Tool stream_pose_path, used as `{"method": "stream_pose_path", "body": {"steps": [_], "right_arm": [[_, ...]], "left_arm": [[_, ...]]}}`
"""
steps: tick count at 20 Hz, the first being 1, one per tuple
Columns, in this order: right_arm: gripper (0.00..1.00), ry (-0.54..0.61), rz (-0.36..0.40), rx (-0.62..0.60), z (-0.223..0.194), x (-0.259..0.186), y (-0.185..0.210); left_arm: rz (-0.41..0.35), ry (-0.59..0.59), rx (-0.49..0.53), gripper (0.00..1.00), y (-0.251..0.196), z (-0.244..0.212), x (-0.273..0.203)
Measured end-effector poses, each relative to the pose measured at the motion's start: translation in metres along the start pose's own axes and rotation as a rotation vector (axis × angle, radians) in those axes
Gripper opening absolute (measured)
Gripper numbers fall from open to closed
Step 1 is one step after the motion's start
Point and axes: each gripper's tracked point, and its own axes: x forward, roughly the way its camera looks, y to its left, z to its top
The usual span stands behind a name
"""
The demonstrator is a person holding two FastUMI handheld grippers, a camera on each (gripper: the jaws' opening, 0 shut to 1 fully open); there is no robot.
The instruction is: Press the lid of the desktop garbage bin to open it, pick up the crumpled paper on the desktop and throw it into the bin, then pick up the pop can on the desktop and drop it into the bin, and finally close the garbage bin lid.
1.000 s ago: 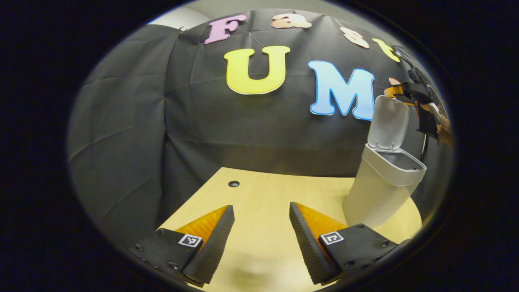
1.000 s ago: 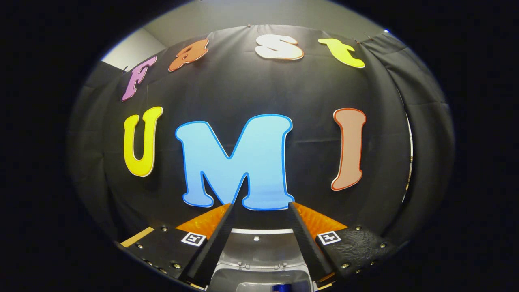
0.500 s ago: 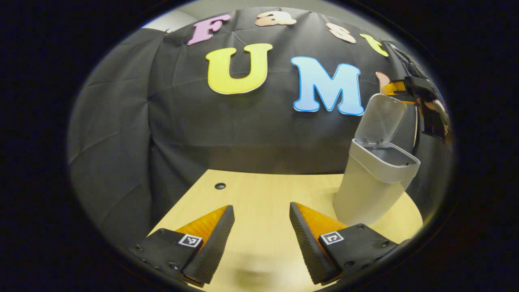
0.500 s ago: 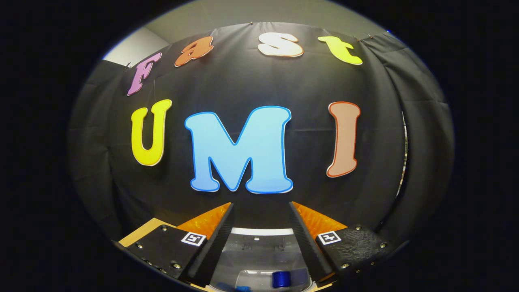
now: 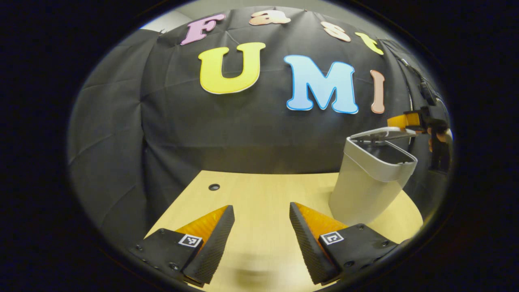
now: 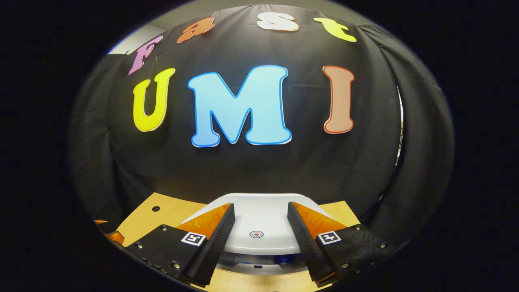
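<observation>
One garbage bin (image 5: 371, 178) stands on the right part of the pale wooden surface (image 5: 259, 194), close to the black cloth wall at the far side. Its lid (image 5: 381, 134) is lowered almost flat but a dark gap remains between it and the bin's rim. In the right gripper view the lid (image 6: 259, 223) carries one small red ring mark near its front edge, and under that edge a bit of something blue (image 6: 284, 258) shows inside the bin; what it is cannot be told.

Two tools are in play. The right tool (image 6: 258, 221) hangs just over the lid with its fingers spread wide on either side of the mark, holding nothing; whether they touch the lid is unclear. From the left gripper view the same tool (image 5: 405, 121) sits at the lid's right edge. The left tool (image 5: 261, 219) hovers over bare surface to the left of the bin, fingers wide apart and empty. One small dark hole (image 5: 213, 187) lies in the surface at the far left.
</observation>
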Motion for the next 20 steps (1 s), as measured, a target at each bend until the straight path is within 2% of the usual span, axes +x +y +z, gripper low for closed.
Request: {"method": "stream_pose_path", "body": {"steps": [1,2,5,6,8,17,20], "right_arm": [[0.85,0.004,-0.002,0.009,-0.005,-0.001,0.000],[0.86,0.011,-0.003,0.015,-0.010,-0.001,-0.001],[0.86,0.044,-0.011,-0.002,-0.030,-0.001,0.000],[0.85,0.060,-0.012,-0.007,-0.039,-0.001,0.000],[0.86,0.062,-0.021,-0.024,-0.045,-0.002,0.000],[0.86,-0.015,-0.032,-0.059,-0.051,-0.006,0.001],[0.87,-0.034,-0.018,-0.025,-0.056,-0.005,0.001]], "left_arm": [[-0.001,0.001,0.001,0.87,0.000,0.000,0.000],[-0.002,0.003,0.003,0.93,0.000,0.000,0.000],[-0.006,0.006,0.008,0.94,-0.001,0.000,0.001],[-0.009,0.010,0.006,0.90,-0.002,-0.001,0.001],[-0.009,0.015,0.003,0.93,-0.003,-0.002,0.003],[-0.028,0.024,-0.012,0.90,-0.014,-0.003,0.010],[-0.036,0.018,-0.011,0.90,-0.018,-0.001,0.012]]}}
